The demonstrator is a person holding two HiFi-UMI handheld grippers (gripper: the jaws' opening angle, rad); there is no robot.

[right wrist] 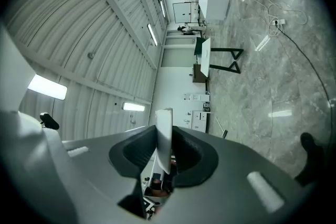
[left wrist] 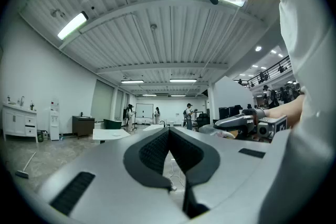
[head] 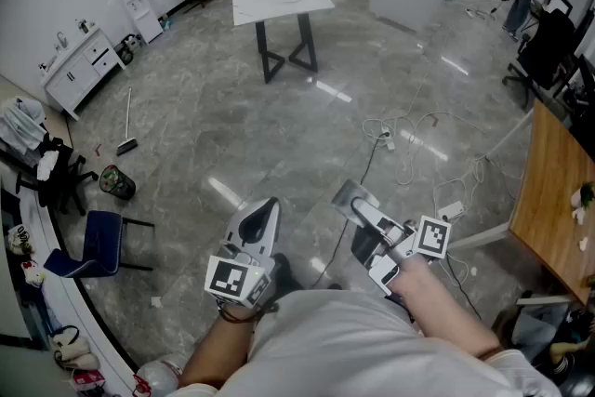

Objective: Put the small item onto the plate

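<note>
While left gripper (left wrist: 169, 131) hovers pinched empty | right gripper (right wrist: 164, 140) clamps one white slab (right wrist: 164, 122)

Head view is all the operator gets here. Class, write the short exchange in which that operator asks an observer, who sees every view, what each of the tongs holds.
Operator: From up here I can't tell. Is anything gripped on the right?
Observer: Yes. The right tongs are shut on a thin white item, which stands edge-on and sticks out past the jaws.
Operator: And on the left?
Observer: The left tongs are shut, jaws together, with nothing between them.
</note>
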